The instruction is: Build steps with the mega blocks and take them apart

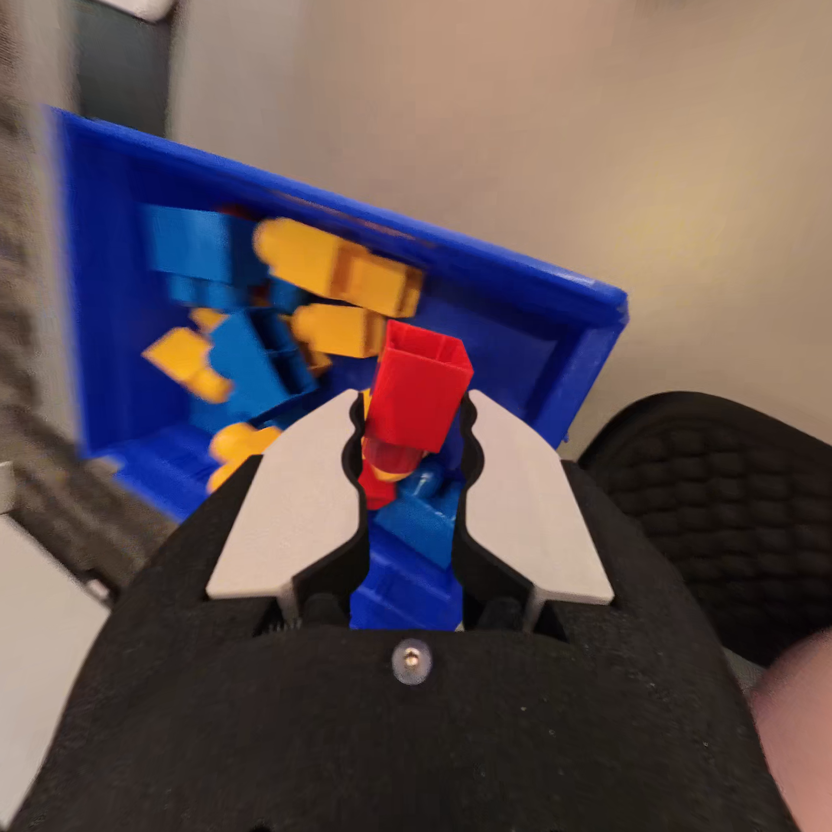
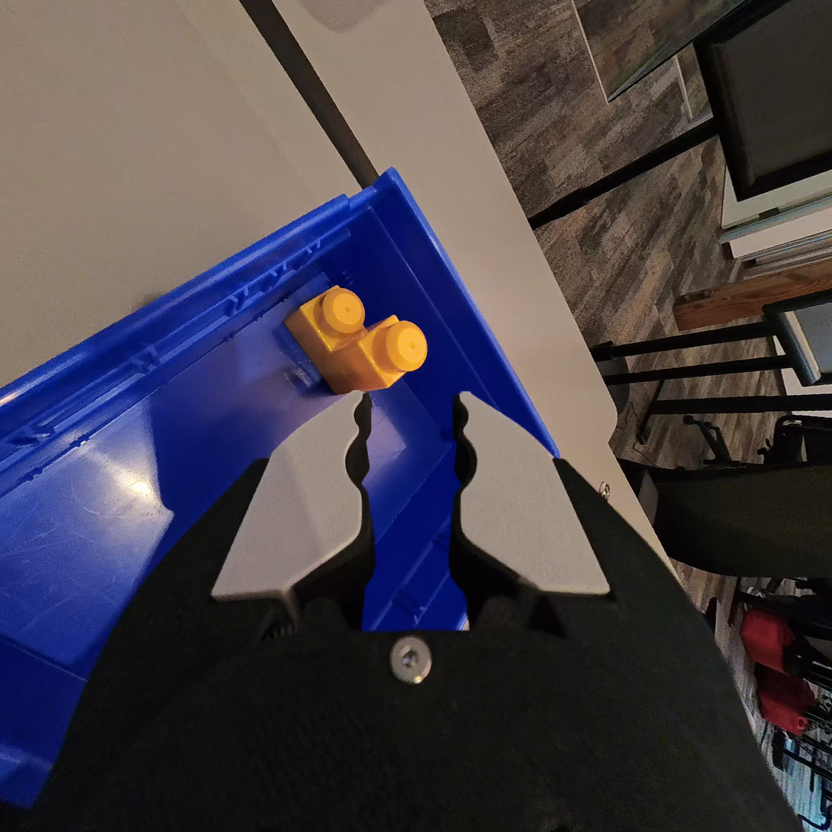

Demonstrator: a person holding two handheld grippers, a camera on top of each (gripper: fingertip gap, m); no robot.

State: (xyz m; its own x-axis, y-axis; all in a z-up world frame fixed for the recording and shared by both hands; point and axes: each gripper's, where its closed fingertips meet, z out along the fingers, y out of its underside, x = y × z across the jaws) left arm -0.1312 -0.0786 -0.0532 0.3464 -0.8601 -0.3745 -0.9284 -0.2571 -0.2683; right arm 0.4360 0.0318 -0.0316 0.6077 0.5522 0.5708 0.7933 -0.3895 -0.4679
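Note:
In the left wrist view, my left gripper is shut on a red block, held with its hollow underside facing away from the camera. It hangs over a blue bin that holds several yellow blocks and blue blocks, all blurred by motion. In the right wrist view, my right gripper is open and empty above a corner of a blue bin. A yellow two-stud block lies in that corner, just beyond the fingertips.
The bin stands on a pale table whose edge runs close to the bin's right side. A black mesh chair is beside the table. Chair legs and furniture stand on the patterned floor beyond. A blurred hand shows at the lower right. The left gripper's tips are roughly 60 cm from the right gripper's.

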